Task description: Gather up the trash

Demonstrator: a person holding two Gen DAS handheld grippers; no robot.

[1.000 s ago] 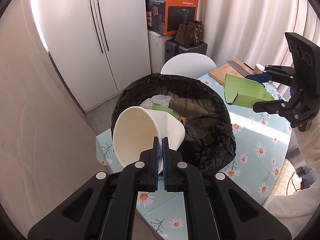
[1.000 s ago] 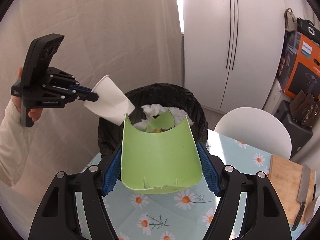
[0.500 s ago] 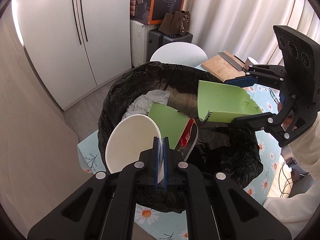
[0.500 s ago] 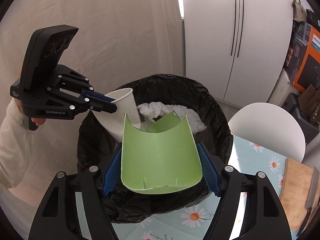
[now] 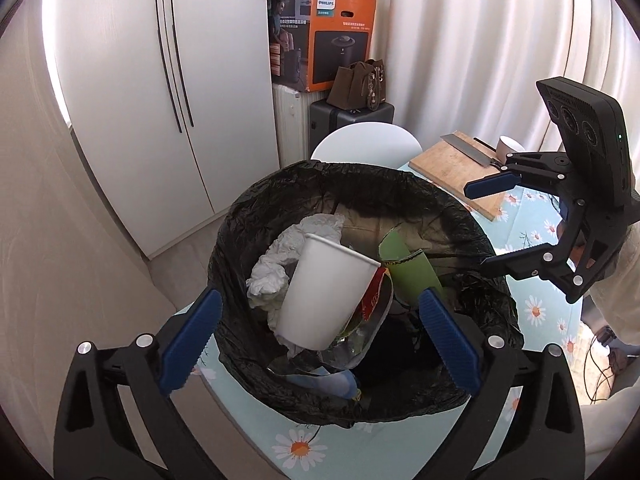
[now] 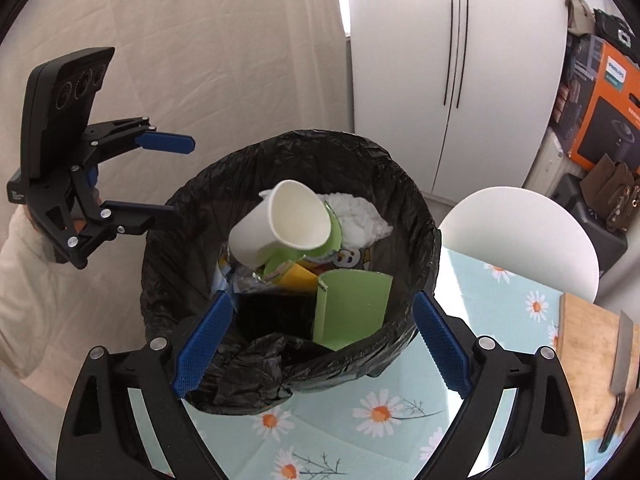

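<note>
Hovering over the black-lined bin [image 5: 248,248], both grippers sit with fingers spread wide and nothing between them: the left gripper [image 5: 316,336] right above the rubbish, the right gripper [image 6: 320,344] on the opposite side of the rim. The white paper cup [image 5: 326,292] lies on top of the pile inside the bin, tilted, its long axis slanting across the heap, mouth up and facing the right-hand camera, base pointing down toward the left gripper. The green card piece [image 6: 350,306] stands on edge against the near wall of the liner, beside crumpled tissue [image 6: 360,218] and wrappers. My read: this drop looks finished, so the tidy move is to lift both hands straight up, clear of the liner, without snagging the plastic. The flowered counter [image 6: 384,412] carries a cutting board [image 6: 592,356] and knife [image 6: 622,356], well apart.
</note>
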